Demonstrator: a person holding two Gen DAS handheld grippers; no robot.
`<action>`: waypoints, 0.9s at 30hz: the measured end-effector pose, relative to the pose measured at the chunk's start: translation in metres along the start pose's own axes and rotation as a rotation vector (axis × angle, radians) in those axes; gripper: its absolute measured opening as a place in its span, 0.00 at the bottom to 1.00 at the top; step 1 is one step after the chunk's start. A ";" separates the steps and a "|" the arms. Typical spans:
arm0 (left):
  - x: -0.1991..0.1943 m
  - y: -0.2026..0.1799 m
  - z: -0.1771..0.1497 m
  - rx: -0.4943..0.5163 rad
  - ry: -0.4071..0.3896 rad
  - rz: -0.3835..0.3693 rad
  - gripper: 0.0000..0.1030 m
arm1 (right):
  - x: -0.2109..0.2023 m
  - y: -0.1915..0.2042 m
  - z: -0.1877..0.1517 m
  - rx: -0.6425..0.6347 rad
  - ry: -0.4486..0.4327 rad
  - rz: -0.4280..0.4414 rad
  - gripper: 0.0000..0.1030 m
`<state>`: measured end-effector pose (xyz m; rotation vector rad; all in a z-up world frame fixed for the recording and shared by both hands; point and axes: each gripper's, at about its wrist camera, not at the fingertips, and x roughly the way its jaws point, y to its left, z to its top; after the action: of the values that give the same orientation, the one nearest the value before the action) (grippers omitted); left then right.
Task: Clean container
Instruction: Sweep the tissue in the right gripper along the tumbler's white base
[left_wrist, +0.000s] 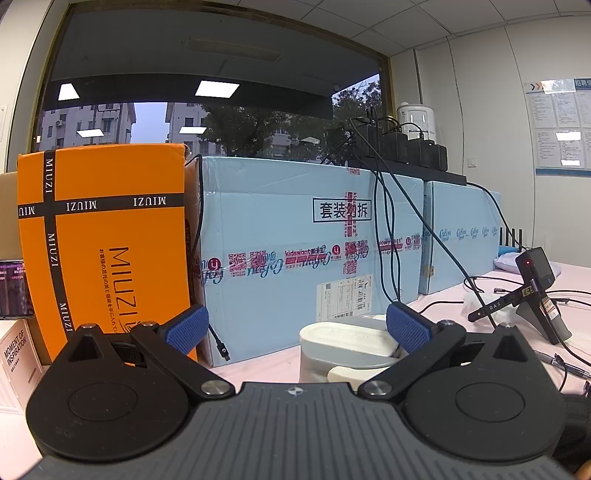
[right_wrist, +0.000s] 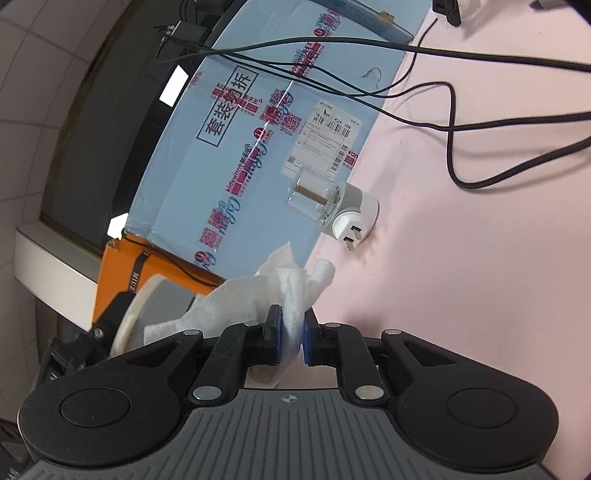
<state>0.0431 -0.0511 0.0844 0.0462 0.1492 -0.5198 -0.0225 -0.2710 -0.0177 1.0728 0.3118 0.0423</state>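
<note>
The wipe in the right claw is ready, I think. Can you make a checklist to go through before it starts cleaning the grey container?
1. Wipe pinched in right claw: ok, shut on it.
2. Left claw around the container: open, one pad beside it; grip not ok yet.
3. Container lid: looks on; ok only if the outside gets wiped.
4. Cables away from the wiping spot: ok, farther back on the pink table.
5. Plug-in device out of the way: ok.
6. Dirt on container: cannot tell.

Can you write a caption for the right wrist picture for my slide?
Right claw pinching a crumpled white wipe above the pink table, near a white plug-in device with a clear bottle.
</note>
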 end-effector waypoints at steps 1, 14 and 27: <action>0.000 0.000 0.000 0.000 0.000 0.000 1.00 | 0.000 0.001 -0.001 -0.024 0.003 -0.015 0.12; 0.000 0.000 -0.001 -0.001 -0.002 0.001 1.00 | -0.019 0.018 0.005 -0.110 -0.073 0.127 0.07; 0.000 0.000 0.000 -0.001 -0.002 0.002 1.00 | -0.012 0.014 -0.003 -0.159 -0.012 0.012 0.06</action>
<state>0.0433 -0.0511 0.0841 0.0449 0.1470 -0.5175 -0.0334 -0.2637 -0.0043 0.9168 0.2867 0.0703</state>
